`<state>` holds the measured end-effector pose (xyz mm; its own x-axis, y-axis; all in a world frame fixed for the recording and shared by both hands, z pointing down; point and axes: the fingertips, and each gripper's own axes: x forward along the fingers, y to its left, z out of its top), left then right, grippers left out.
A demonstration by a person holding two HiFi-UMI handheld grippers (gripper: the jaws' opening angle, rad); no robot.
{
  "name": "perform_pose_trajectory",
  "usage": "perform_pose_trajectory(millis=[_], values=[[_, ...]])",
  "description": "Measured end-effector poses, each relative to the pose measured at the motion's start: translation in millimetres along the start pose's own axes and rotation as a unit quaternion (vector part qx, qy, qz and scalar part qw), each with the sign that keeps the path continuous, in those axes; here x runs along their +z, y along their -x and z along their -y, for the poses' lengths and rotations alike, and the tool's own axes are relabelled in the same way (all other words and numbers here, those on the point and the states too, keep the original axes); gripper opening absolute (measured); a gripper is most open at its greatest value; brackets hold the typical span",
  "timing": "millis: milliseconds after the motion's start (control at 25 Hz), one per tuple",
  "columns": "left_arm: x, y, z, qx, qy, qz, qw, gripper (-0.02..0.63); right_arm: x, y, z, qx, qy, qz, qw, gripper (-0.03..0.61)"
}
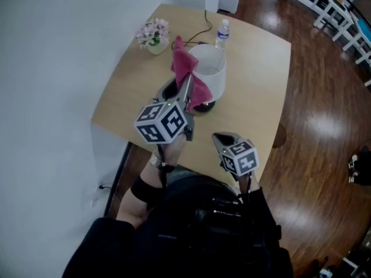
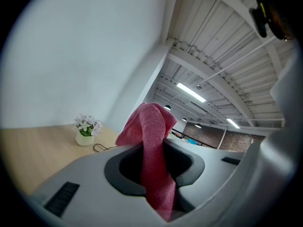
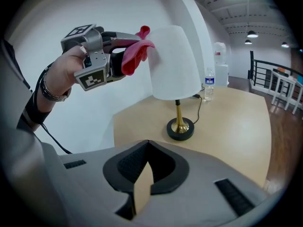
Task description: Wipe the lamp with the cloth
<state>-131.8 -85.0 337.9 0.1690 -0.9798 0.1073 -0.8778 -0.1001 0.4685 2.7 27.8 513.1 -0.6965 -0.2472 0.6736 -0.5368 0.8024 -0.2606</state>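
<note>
And there we were at the wooden table [image 1: 255,80], with the left gripper [image 1: 186,90] held up high and clenched tight on the pink cloth [image 1: 186,68]. In the left gripper view we saw the fabric pinched right between the two jaws, one bunch of it standing up beyond the tips and a tail hanging back toward the camera. From the right gripper view, the cloth sat beside the upper left edge of the lamp [image 3: 176,79], at the top of its white shade [image 3: 174,60]; whether it actually touched the shade, we could not tell. The lamp itself stood upright near the middle of the table, a brass stem [image 3: 178,111] running down to a round black base [image 3: 180,129], and a dark cord [image 1: 206,22] trailed away toward the far edge. Our hand [image 3: 68,72] wrapped the left gripper's body in front of the white wall [image 3: 109,112]. The right gripper [image 3: 147,145] hung lower and nearer to us, off the lamp entirely, its jaws closed tip to tip on nothing, only bare tabletop showing through the gap behind the tips. Behind the lamp, a clear water bottle [image 1: 222,33] stood near the back edge, and a small pot of pale flowers [image 1: 153,36] sat at the far left corner, both well apart from the grippers.
</note>
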Motion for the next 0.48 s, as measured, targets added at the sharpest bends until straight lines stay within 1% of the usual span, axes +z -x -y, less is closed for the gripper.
perform_pose_trajectory(millis=[80,160,480], values=[[-5.4,0.8,-3.7,0.018,0.0,0.009,0.9998,0.109,-7.2,5.7,2.5,0.004,0.0,-0.002,1.0,0.005],[-14.1,3.6,-9.4,0.037,-0.006,0.007,0.9993,0.109,-13.9,10.7,3.1,0.009,0.002,-0.002,1.0,0.005],[-75.7,4.7,-46.0,0.095,-0.015,-0.048,0.9942,0.109,-28.3,27.3,14.7,0.013,0.0,0.004,1.0,0.005]])
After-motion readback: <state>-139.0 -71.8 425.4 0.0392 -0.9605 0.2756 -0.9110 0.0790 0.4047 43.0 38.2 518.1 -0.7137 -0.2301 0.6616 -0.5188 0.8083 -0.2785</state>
